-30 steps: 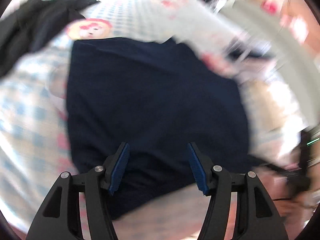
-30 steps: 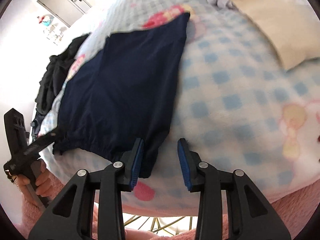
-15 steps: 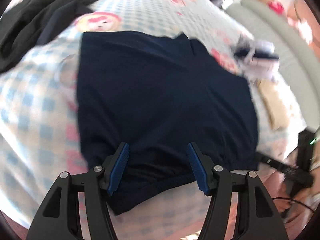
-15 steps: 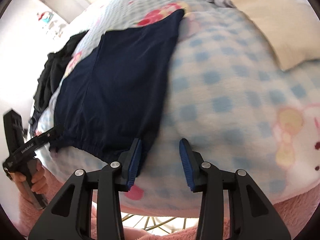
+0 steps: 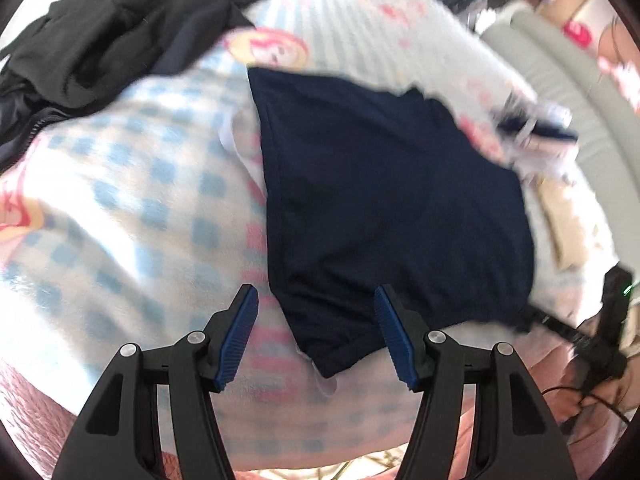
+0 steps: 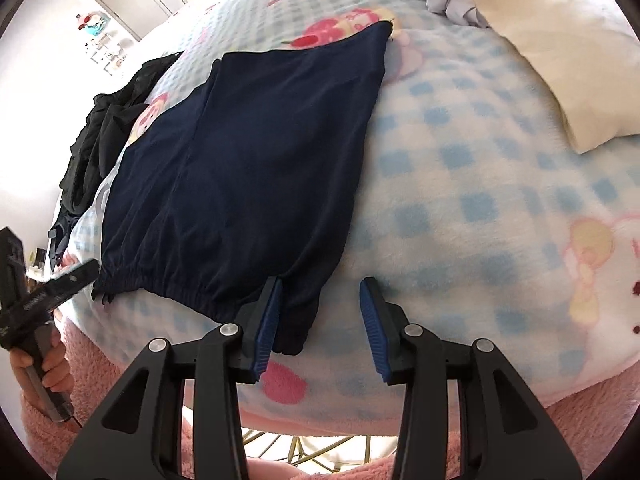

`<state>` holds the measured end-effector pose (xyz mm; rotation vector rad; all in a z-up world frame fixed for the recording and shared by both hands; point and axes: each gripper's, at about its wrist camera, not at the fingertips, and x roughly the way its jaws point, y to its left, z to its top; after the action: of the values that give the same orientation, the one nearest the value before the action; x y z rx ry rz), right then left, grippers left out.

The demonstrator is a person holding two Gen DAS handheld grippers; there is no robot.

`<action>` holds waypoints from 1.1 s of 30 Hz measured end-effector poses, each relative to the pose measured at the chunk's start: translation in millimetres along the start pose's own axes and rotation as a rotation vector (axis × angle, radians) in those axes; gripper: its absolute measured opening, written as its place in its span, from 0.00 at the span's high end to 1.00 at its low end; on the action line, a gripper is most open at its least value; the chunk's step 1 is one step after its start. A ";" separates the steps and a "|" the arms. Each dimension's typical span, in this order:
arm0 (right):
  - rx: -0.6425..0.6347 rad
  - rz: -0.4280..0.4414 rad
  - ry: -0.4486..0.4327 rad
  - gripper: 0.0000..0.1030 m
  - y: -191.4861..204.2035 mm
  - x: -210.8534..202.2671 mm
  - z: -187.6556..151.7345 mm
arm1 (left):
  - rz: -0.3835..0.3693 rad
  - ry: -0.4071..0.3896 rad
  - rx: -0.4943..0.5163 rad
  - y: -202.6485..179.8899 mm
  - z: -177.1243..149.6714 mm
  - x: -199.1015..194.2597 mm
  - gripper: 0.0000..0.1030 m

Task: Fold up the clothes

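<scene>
Currently pre-grasp: navy shorts (image 6: 256, 168) lie flat on checked blanket (image 6: 480, 208), left gripper (image 5: 316, 336) and right gripper (image 6: 318, 326) both spread at waistband corners; next, close on them

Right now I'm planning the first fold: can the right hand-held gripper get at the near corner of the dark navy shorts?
Probably yes. The right hand-held gripper is open, and the dark navy shorts lie flat on the checked blanket with their waistband corner just inside its left finger, nothing on top.
</scene>
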<state>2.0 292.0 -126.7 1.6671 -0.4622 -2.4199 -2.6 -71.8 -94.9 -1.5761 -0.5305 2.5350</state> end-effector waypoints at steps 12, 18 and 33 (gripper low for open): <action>0.011 0.057 0.023 0.57 -15.0 -4.1 3.0 | 0.121 0.048 0.077 -5.4 9.2 5.1 0.39; 0.025 0.109 0.038 0.48 -18.8 2.5 5.6 | 0.062 -0.065 0.137 -38.5 13.0 -6.9 0.57; -0.028 0.170 0.020 0.68 11.3 4.8 15.1 | -0.169 0.101 0.226 -107.8 -16.0 42.1 0.63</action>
<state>-14.2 282.3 -122.0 1.5706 -0.5415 -2.2760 -17.3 44.1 -99.4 -1.5007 -0.3358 2.2869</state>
